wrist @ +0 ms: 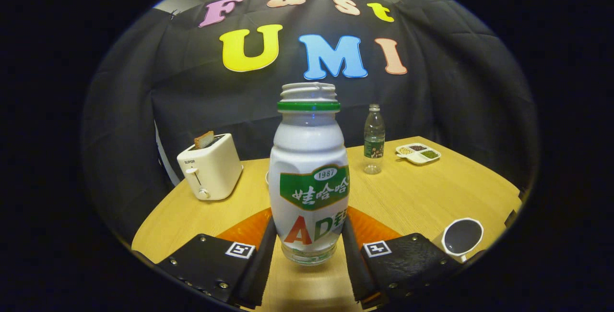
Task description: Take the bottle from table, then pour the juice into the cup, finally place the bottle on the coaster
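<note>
1. Your claw [309, 249] is clamped on the bottle [309, 177]: both fingers press against its lower sides, one on each flank, at the level of the label's big letters.
2. The bottle stands upright between the fingers. Its body is white with a green label band, it has a green ring at the neck, and the threaded mouth at the top is uncapped.
3. The bottle's clear base sits just over the wooden desk [412, 197]; you cannot tell from this view whether it touches the surface or is held slightly above it.
4. An orange coaster [369, 228] lies flat on the desk directly behind the bottle, showing on both sides of it, just ahead of the fingers.
5. The cup [461, 237] is white with a dark inside. It stands on the desk beside your right finger, near the desk's edge, apart from the bottle.
6. Beyond the bottle to the left, a cream toaster [210, 167] stands on the desk with a slice of bread sticking up from its slot.
7. Beyond the bottle to the right stands a clear water bottle [373, 140] with a green label, upright. Farther right lies a small white divided dish [418, 152] holding three sorts of grains or beans, one per compartment.
</note>
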`<state>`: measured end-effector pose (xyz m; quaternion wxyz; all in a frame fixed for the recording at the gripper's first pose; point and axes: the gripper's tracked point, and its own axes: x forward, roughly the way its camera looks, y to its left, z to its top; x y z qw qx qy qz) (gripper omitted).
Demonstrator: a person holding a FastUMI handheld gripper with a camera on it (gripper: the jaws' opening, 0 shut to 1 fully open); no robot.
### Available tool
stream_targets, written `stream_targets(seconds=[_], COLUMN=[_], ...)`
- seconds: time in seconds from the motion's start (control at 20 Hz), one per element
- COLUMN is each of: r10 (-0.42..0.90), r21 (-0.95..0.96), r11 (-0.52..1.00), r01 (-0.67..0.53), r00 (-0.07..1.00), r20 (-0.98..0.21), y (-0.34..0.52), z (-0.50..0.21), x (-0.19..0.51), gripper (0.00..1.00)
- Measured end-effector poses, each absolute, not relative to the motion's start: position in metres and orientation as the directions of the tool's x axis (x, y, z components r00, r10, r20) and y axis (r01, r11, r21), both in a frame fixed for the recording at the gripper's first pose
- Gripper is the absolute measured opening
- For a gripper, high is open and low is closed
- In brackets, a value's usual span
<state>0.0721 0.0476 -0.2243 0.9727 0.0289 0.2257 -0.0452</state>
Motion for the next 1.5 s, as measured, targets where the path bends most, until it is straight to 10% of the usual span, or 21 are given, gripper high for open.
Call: stream_targets(seconds=[1.5], r10=[-0.202], r21=[-0.088], r11=[0.979], r01=[0.182], r00=[0.885], r20=[-0.419], y=[0.022], z=[-0.313], x=[0.175], gripper=[0.7])
